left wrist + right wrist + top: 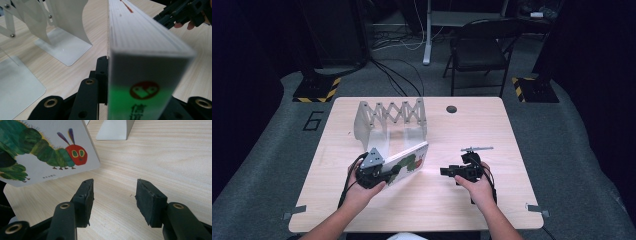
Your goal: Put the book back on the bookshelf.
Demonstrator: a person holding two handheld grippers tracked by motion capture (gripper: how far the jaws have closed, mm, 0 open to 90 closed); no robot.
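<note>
A picture book with a green caterpillar on its white cover [410,160] stands tilted on its edge on the wooden table [472,125], just in front of a white accordion book rack [389,122]. My left gripper [393,172] is shut on the book's near end. In the left gripper view the book's spine [147,50] runs away between the jaws of the left gripper [140,82], with the rack [62,45] to its left. My right gripper [443,171] rests to the right of the book, open and empty. The right gripper view has that gripper [115,195] short of the book's cover [45,152].
A black folding chair [479,47] stands beyond the table's far edge. A dark round hole [451,109] lies near the table's far side. The rack's base [113,128] lies beyond the right gripper. Bare wood spreads right of the book.
</note>
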